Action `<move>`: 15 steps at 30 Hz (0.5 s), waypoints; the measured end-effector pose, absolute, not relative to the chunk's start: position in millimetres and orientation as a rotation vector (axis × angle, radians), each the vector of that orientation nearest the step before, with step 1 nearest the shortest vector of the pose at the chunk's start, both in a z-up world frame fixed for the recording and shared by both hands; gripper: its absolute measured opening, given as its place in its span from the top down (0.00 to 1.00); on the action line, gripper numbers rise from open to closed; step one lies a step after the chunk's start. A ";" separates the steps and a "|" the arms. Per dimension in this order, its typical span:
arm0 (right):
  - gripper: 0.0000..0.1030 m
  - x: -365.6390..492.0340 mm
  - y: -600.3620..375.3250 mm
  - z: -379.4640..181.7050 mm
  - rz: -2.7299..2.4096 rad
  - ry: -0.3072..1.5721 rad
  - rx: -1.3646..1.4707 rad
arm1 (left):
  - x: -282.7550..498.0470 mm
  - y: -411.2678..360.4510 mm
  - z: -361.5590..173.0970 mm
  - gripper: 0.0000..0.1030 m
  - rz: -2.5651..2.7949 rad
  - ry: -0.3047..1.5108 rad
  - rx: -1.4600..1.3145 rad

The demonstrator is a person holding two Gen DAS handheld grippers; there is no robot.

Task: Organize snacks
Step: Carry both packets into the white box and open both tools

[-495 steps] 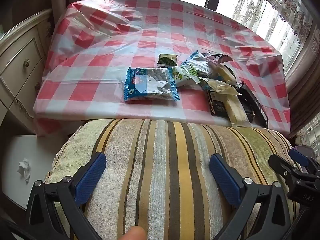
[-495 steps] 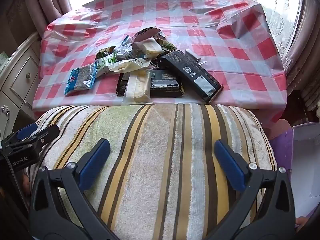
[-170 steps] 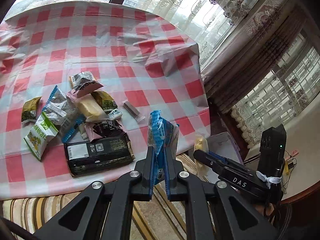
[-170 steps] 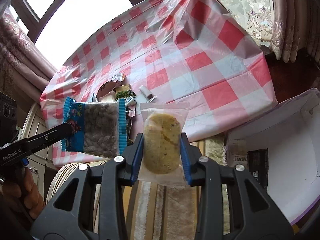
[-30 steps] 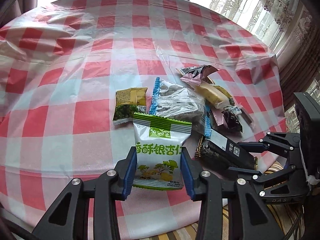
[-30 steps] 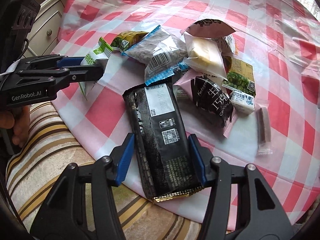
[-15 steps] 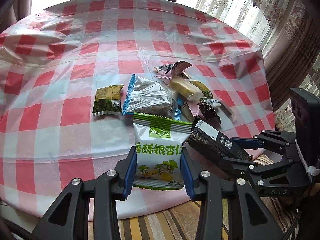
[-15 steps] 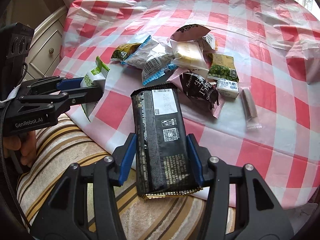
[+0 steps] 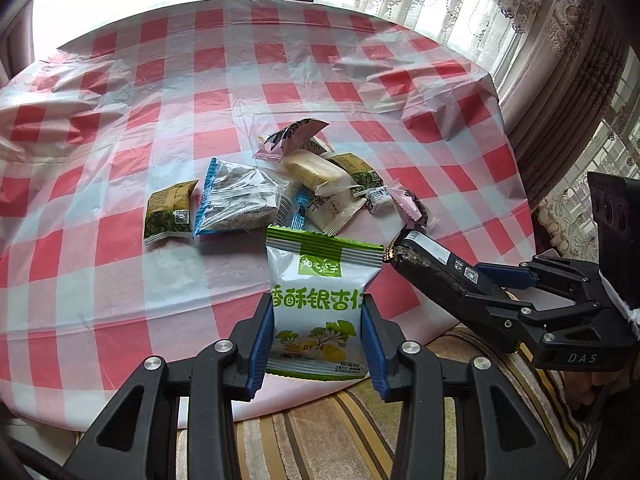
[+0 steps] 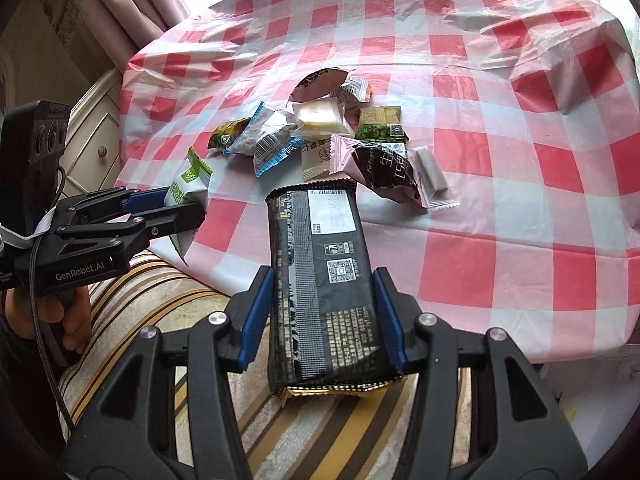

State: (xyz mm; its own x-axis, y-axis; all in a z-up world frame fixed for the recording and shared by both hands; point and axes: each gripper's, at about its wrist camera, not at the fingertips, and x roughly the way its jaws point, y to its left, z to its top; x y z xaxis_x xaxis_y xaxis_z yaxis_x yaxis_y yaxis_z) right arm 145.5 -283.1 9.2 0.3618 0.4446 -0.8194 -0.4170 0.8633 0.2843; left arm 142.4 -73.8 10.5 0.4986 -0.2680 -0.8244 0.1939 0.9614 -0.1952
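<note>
Red-checked tabletop (image 9: pixel 168 92) carries loose snacks; left gripper (image 9: pixel 318 344) jaws pinch a green-white pouch (image 9: pixel 320 300) upright, right gripper (image 10: pixel 324 320) jaws clamp a long black packet (image 10: pixel 320 272), lengthwise, both above the near edge.

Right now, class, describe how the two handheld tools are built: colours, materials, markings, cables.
Both are black plastic frames with silver screws and ribbed blue fingers. The left tool reads "GenRobot.AI", with a black cable and white strap. The right tool reads "DAS", also white-strapped. Each carries a black camera block.
</note>
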 end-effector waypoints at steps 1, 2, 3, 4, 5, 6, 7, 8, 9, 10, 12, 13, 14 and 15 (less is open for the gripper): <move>0.48 143.2 -288.3 10.7 0.549 1.059 0.044 | 142.5 -77.4 11.3 0.59 -0.284 1.013 -0.072; 0.48 140.6 -293.8 12.1 0.542 1.053 0.057 | 142.7 -81.4 12.1 0.60 -0.290 1.015 -0.066; 0.48 138.3 -299.4 13.1 0.534 1.048 0.070 | 143.0 -85.9 13.1 0.60 -0.298 1.016 -0.061; 0.48 135.9 -305.6 13.9 0.526 1.044 0.085 | 143.4 -90.8 14.2 0.60 -0.305 1.017 -0.054; 0.48 133.8 -312.0 14.4 0.517 1.040 0.099 | 143.9 -96.6 15.6 0.60 -0.314 1.016 -0.046; 0.48 131.9 -318.6 14.8 0.508 1.036 0.113 | 144.3 -103.1 16.9 0.60 -0.323 1.014 -0.034; 0.47 130.0 -325.8 14.8 0.499 1.034 0.128 | 144.7 -109.6 17.8 0.60 -0.334 1.014 -0.025; 0.48 128.2 -332.4 15.0 0.489 1.032 0.141 | 145.7 -116.1 18.4 0.60 -0.346 1.016 -0.020; 0.48 126.2 -339.4 15.2 0.478 1.029 0.152 | 146.3 -122.9 19.0 0.60 -0.356 1.016 -0.009; 0.48 123.7 -346.9 15.9 0.465 1.024 0.163 | 146.9 -130.2 19.5 0.60 -0.366 1.017 0.003; 0.48 117.9 -363.6 16.9 0.439 1.015 0.189 | 148.0 -145.8 21.2 0.60 -0.395 1.018 0.024; 0.48 114.6 -372.6 17.0 0.423 1.012 0.202 | 148.3 -154.2 22.1 0.60 -0.408 1.018 0.039; 0.48 111.4 -381.5 16.7 0.406 1.010 0.212 | 149.0 -162.2 22.8 0.60 -0.424 1.019 0.050; 0.48 108.3 -390.7 16.1 0.389 1.009 0.225 | 149.5 -170.6 23.5 0.60 -0.441 1.019 0.059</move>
